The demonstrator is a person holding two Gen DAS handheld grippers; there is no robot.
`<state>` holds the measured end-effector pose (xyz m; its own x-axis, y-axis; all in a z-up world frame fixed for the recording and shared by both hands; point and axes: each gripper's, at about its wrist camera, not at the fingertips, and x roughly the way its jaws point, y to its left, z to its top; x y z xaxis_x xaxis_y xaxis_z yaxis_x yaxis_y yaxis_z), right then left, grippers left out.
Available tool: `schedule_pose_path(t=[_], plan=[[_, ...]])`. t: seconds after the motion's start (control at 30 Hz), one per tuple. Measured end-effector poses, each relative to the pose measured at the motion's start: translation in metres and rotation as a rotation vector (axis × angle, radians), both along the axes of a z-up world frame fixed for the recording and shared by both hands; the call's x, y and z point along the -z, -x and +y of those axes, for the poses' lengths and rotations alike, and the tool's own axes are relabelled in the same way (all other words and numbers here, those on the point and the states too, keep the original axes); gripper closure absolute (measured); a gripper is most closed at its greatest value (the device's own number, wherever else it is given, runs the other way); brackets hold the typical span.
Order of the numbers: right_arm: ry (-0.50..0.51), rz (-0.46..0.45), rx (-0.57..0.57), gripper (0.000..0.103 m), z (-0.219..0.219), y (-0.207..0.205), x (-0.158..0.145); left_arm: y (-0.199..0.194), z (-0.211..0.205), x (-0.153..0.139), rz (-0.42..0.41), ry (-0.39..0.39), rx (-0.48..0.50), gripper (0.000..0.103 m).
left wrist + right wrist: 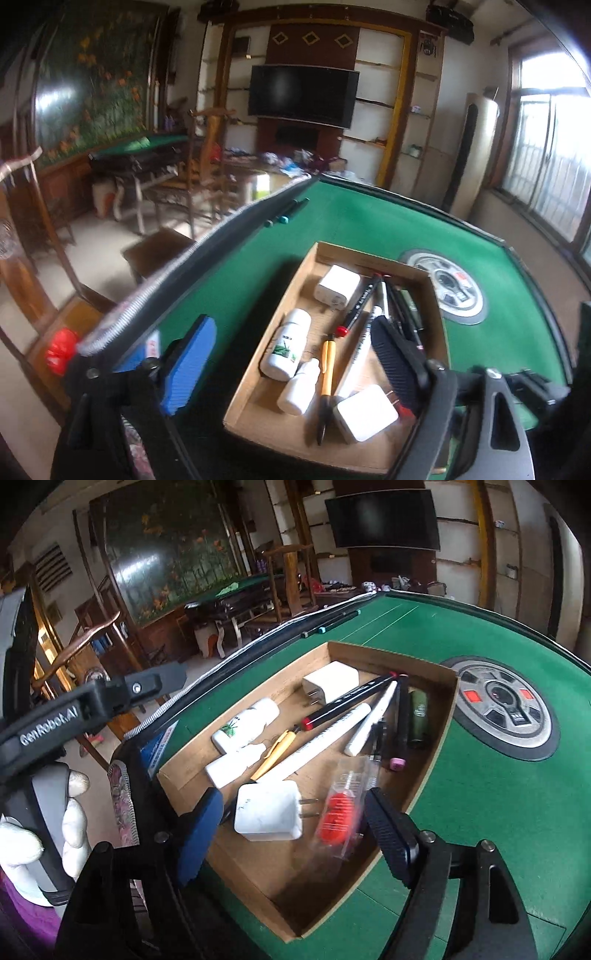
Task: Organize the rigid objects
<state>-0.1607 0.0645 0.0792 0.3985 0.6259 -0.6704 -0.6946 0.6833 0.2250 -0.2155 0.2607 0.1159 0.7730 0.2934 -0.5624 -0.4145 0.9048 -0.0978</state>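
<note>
On the green felt table (461, 812) a shallow cardboard tray (369, 864) holds a jumble of small things: two white plug adapters, one at the far end (332, 681) and one at the near end (267, 814), a white bottle with a green label (245, 727), a smaller white bottle (232, 766) beside it, an orange pen (275, 751), a black marker with a red band (347, 703), two white markers (325, 738), a dark green cylinder (419, 718) against the right wall, and a clear packet with a red brush inside (340, 812). The right gripper (291, 834) hangs over the near end of the tray, fingers spread wide on either side of the near adapter and the packet, holding nothing. The left gripper (291, 354) is likewise wide open and empty above the tray's near left part, its blue finger (190, 363) over the felt outside the tray wall. Two dark pens (330, 626) lie apart by the table's far edge, and a round grey control panel (502, 705) sits in the felt to the right of the tray.
</note>
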Motion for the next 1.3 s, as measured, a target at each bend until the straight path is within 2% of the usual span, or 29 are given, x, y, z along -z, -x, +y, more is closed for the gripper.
schedule_pose_path(t=[0.13, 0.23, 0.3, 0.4, 0.63, 1.07, 1.3], plan=[[-0.067, 0.009, 0.121, 0.016, -0.043, -0.015, 0.002, 0.001, -0.022, -0.007, -0.01, -0.099, -0.009, 0.007], [-0.163, 0.065, 0.235, 0.014, -0.073, -0.028, 0.015, -0.003, -0.04, -0.01, 0.006, -0.18, -0.014, 0.007], [-0.194, 0.113, 0.298, 0.014, -0.089, -0.036, 0.024, -0.006, -0.046, -0.009, 0.024, -0.196, -0.01, 0.006], [-0.207, 0.132, 0.363, 0.014, -0.104, -0.042, 0.033, -0.011, -0.053, -0.005, 0.048, -0.195, -0.001, 0.006], [-0.226, 0.145, 0.371, 0.014, -0.112, -0.041, 0.041, -0.018, -0.067, 0.004, 0.09, -0.21, 0.017, 0.006], [-0.116, 0.053, 0.362, 0.014, -0.098, -0.03, 0.037, -0.022, -0.064, 0.014, 0.095, -0.173, 0.028, 0.006], [-0.093, 0.055, 0.359, 0.014, -0.095, -0.033, 0.039, -0.021, -0.053, 0.02, 0.098, -0.138, 0.026, 0.006]])
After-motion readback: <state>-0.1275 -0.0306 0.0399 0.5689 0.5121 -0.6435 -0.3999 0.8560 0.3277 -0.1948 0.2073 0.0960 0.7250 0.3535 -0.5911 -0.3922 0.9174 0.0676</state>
